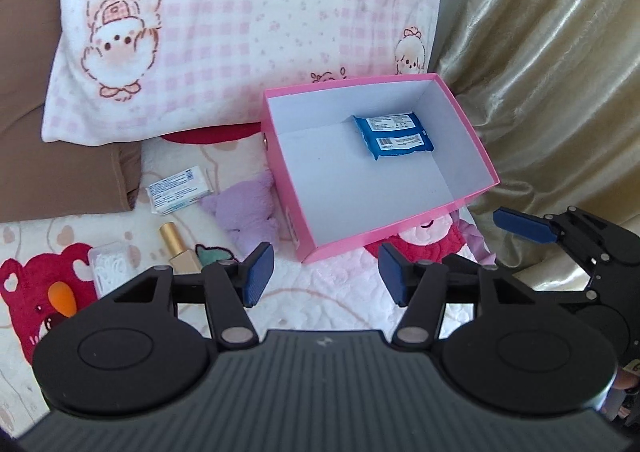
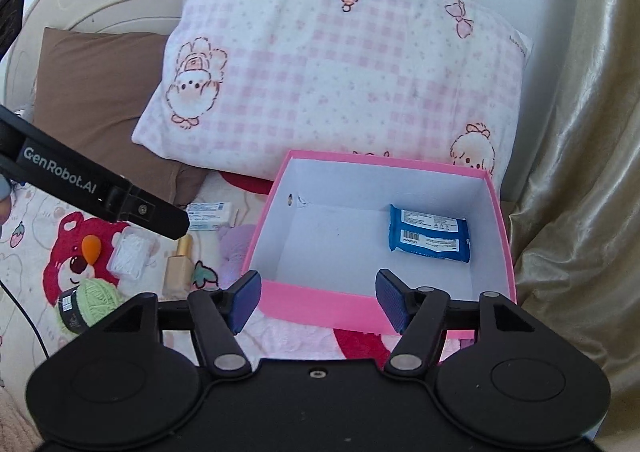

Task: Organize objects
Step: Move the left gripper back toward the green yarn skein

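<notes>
Bedding with a red bear print (image 2: 68, 252) spreads under everything, a pink-checked pillow (image 2: 328, 64) and gold curtain (image 2: 580, 172) behind. My pink box (image 2: 320, 304) sits on it, tilted on the soft quilt, one blue wipes pack (image 2: 428, 233) inside near the far wall. Outside, left of the box, lie a white pack (image 2: 210, 215), a gold-capped bottle (image 2: 180, 266), a clear box of cotton swabs (image 2: 130, 252), green yarn (image 2: 94, 302) and an orange sponge (image 2: 91, 248). Both my left gripper (image 1: 326, 274) and right gripper (image 2: 318, 302) hang above the near rim, angled downward, jaws apart and empty. I judge the box could tip if I bump its rim reaching left.
</notes>
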{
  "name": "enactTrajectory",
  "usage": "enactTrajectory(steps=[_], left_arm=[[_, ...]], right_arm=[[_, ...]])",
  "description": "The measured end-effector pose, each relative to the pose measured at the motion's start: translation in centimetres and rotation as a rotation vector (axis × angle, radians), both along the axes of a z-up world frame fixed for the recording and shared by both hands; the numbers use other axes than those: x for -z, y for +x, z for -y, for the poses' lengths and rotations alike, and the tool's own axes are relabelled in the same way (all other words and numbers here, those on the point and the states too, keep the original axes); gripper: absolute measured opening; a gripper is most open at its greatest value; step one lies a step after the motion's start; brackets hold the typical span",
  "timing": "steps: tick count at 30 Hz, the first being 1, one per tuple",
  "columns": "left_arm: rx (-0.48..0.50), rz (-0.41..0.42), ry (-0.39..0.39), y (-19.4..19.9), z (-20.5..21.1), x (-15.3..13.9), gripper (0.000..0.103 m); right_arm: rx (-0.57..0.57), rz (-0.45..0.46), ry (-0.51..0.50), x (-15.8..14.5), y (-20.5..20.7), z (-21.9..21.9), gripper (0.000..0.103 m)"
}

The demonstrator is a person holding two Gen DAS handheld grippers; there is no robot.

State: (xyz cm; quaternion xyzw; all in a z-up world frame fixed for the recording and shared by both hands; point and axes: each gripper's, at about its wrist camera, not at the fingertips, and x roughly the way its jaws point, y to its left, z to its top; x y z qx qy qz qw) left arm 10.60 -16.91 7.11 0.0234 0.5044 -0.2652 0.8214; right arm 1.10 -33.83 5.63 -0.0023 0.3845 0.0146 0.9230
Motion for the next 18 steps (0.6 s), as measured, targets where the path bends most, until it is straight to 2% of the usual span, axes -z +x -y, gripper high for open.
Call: enactTrajectory(steps=[3,10,13,18], left_arm=[[-0.016,0.008,0.010,-1.3,-1.9,-1.3,0.057],[-0.053,0.072,0.064,-4.7,-6.1,-4.3,0.061],[-0.067,0.066,0.084,-5.7,-7.6,-4.3,0.061],[-0.063,0.004,0.105,-7.0,-9.6,-3.0,0.062]], right_arm=[[-0.046,0.015,-0.032,-1.2,-0.9,-1.2,0.070],[-0.146,0.001,-0.020,-3.5,-2.1,-3.8,0.075],[-0.210,-0.017,0.001,-3.9,-2.7,-5.2,0.075],[-0.294,-0.044,0.041,-4.0,-3.5,-7.3,0.075]])
